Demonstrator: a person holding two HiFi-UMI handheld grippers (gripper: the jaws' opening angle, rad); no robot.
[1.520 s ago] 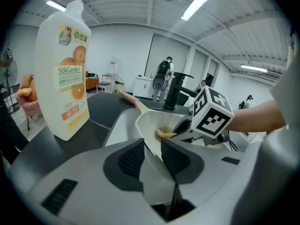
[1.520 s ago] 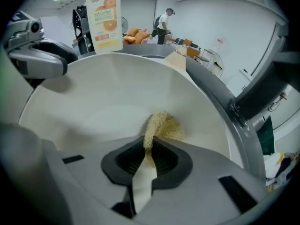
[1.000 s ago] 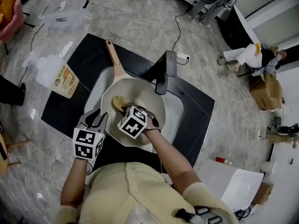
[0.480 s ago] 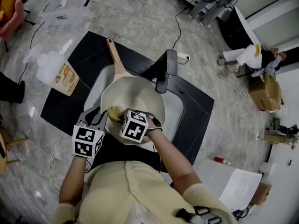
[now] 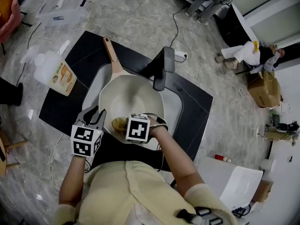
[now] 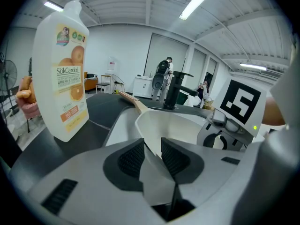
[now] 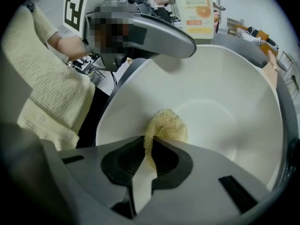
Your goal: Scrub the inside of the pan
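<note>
- Down in the sink [image 5: 176,108] of the black desk [image 5: 75,60], the pan [image 5: 133,95] sits.
- Left gripper [image 5: 96,119] clamps its near-left rim.
- Right gripper [image 5: 123,124] pinches a sponge [image 5: 118,123] against the inner wall by the near rim; the far half lies bare, up to the faucet [image 5: 159,71].

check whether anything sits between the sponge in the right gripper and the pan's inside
Nothing visible does. The right gripper is shut on the sponge, which touches the inner wall of the pan. The left gripper grips the rim, off to one side.

Cream wooden-handled pan [image 5: 133,97] holds a yellow scrubber [image 5: 118,123] against its near inner wall.
</note>
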